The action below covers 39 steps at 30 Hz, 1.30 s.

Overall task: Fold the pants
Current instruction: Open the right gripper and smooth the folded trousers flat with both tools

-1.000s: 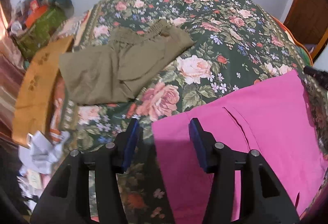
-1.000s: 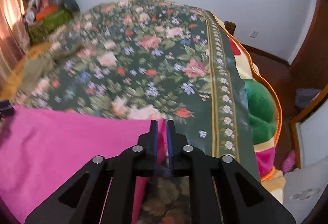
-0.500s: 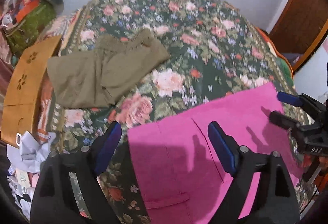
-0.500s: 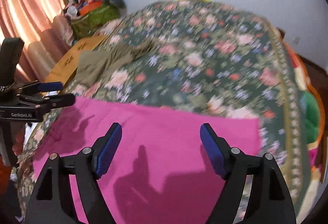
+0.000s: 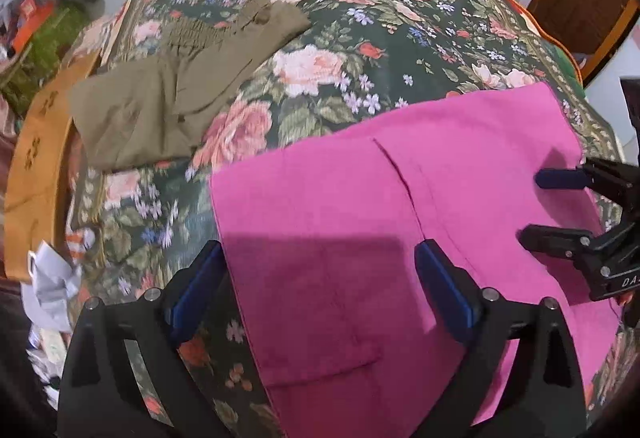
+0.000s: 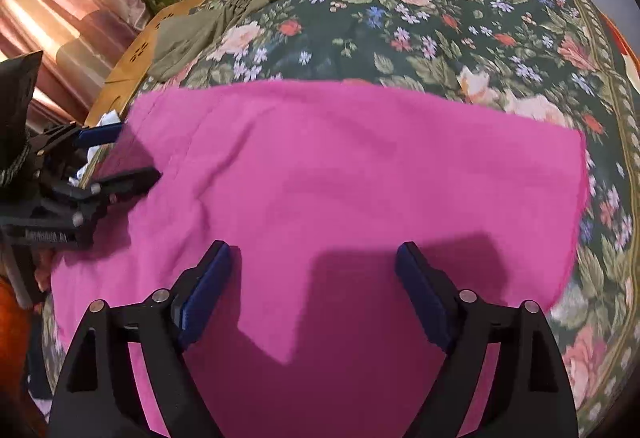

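Floral bedspread (image 5: 320, 49) | pink pants (image 5: 360, 222) lying crosswise | left tool (image 5: 320, 286) wide | right tool (image 6: 316, 290) wide

Each hand-held gripper, left (image 5: 318, 286) and right (image 6: 314, 288), has a black plastic frame with silver round screws, and dark blue pads (image 5: 442, 292) on the fingers.
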Tool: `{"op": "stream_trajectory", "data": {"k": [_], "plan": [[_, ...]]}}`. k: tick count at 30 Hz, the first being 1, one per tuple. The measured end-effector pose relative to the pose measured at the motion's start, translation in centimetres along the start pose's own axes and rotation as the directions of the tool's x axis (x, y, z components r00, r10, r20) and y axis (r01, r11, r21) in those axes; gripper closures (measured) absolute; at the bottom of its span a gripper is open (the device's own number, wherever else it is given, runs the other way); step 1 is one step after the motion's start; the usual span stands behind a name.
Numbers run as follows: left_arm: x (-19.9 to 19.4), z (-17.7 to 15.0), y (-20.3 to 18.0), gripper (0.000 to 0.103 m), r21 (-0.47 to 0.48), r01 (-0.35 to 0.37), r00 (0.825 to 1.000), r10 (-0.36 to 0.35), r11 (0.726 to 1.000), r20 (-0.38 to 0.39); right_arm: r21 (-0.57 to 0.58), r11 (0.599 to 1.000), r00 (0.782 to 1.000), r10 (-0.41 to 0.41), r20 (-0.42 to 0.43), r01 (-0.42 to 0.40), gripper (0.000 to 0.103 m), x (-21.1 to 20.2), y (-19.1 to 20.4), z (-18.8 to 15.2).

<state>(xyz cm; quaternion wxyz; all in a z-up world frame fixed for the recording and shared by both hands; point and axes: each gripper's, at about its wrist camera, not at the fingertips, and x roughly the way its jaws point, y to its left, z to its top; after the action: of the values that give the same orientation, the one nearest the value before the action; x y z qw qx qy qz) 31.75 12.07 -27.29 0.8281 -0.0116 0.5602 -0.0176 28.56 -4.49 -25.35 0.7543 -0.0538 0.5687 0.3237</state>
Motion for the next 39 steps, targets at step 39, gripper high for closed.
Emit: {"op": "stream_trajectory", "data": {"k": [39], "plan": [[-12.7,-9.8,-0.4,0.007,-0.098,-0.111,0.965,0.130,0.989,0.226,0.008,0.987,0.950,-0.156,0.270,0.160,0.018,-11.1,3.7,-8.3]]}}
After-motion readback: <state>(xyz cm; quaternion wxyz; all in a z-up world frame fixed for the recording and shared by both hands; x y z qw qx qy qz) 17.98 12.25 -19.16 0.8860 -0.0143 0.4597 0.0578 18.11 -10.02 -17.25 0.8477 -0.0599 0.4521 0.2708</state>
